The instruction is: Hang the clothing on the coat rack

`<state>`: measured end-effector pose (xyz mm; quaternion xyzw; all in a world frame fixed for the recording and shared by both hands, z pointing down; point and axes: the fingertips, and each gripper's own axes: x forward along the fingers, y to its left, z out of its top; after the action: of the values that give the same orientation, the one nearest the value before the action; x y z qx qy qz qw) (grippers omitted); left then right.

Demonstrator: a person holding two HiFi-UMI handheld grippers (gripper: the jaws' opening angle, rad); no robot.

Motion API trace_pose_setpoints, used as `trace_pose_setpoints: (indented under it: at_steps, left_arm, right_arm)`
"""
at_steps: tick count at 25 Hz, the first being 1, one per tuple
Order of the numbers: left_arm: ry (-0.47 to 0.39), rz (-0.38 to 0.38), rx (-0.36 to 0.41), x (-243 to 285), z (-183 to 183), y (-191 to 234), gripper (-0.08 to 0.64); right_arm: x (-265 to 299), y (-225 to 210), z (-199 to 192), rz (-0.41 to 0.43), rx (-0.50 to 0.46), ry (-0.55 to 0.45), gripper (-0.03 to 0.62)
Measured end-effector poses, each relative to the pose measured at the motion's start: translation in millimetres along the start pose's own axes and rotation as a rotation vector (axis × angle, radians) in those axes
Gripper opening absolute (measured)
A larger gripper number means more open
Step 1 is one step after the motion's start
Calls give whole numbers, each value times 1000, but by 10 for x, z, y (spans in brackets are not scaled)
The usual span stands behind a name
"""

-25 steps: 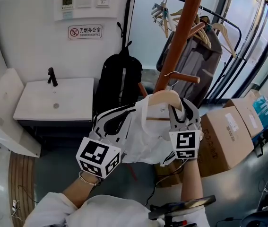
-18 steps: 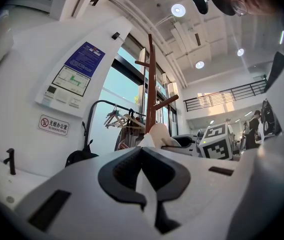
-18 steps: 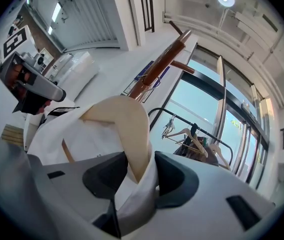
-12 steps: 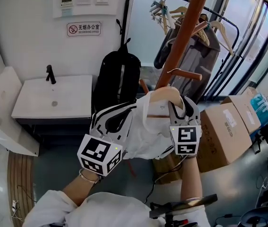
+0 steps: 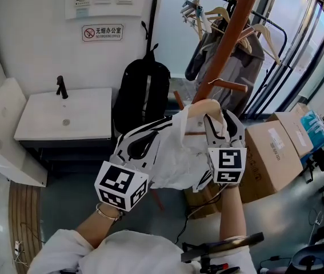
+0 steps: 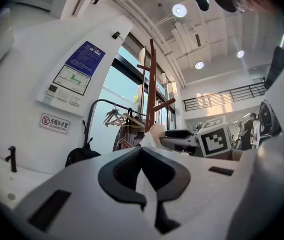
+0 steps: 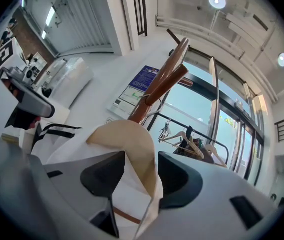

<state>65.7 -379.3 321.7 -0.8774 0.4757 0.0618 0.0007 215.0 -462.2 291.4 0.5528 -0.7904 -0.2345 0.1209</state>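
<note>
Two hand-held grippers on one white shirt (image 5: 176,158), which sits on one wooden hanger (image 5: 203,108) held up just beside the coat rack (image 5: 230,44), below its low peg (image 5: 233,86).

Left hand-held gripper (image 5: 148,141): jaws pinched together on a fold of the shirt's body, carrying the loose cloth. Right hand-held gripper (image 5: 219,121): jaws have just been opening and stand wide, with the hanger's shoulder and collar cloth between them and no clear squeeze on either.

Step in hand looks like letting go at the rack. Can't confirm the wire hook is seated over the peg. To do it well:
- check the hook bears on the peg before pulling the right jaws clear
- back out along the hanger, not sideways, so the collar doesn't drag
- keep the left grip until the weight hangs, then drop the cloth free

Counts: 1 shirt, 1 hanger in use, 1 rack, 2 grippers, 1 black backpack (image 5: 144,90), 1 sink (image 5: 64,116), several spare hangers on the back rail (image 5: 264,36).
</note>
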Motion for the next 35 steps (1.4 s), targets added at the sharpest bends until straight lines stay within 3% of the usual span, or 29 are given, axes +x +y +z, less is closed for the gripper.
trace_pose_setpoints:
  at_steps: [15,24,35]
  left_arm:
    - [3,11,-31,-395,-21,94,9]
    - [11,-47,-50,-448,-65,45,8]
    - [42,-126,-103,-467,-263,-96,9]
  right_arm:
    - [-270,137,36,-107,29,21,224]
    - [-511,209,20,-188,82,43,189]
    - [-907,344,-236,-290,176,140,118]
